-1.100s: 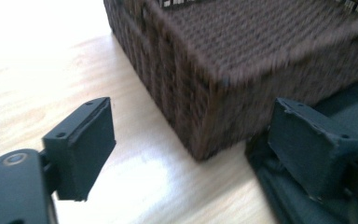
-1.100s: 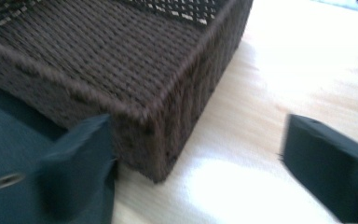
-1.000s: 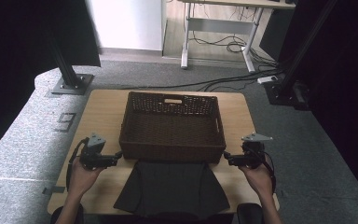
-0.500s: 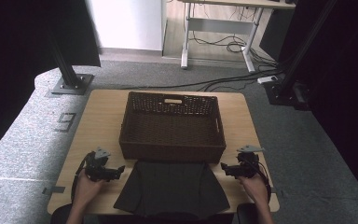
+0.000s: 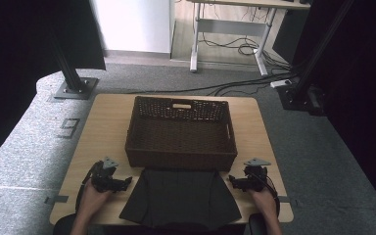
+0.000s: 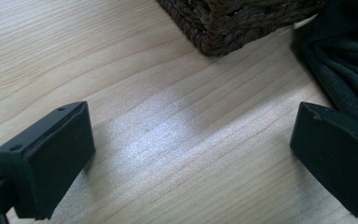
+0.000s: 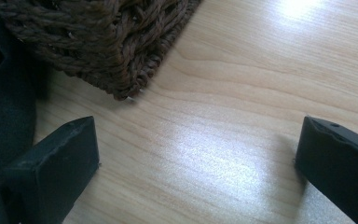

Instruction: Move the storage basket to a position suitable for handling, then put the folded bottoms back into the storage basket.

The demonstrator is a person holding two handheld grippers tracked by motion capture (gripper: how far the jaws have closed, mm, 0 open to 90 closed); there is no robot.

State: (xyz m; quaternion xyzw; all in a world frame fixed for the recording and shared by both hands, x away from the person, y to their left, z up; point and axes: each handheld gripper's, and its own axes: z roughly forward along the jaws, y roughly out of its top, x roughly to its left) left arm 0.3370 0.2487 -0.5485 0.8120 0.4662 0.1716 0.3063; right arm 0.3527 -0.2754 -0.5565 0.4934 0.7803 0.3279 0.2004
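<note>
Grey carpet surrounds the wooden table (image 5: 103, 127) in the high view; a wicker basket (image 5: 181, 132) sits mid-table, and a dark cloth (image 5: 181, 198) lies at the near edge between the left gripper (image 5: 120, 183) and right gripper (image 5: 235, 182).

Left gripper view: the jaws, just opened wide, hold nothing; cloth (image 6: 342, 70) beside one.

Right gripper view: jaws wide, empty; cloth (image 7: 2, 112) beside one.

Black left hand-held gripper (image 5: 127, 183), square black jaws, grey three-cornered plate, trailing cable
</note>
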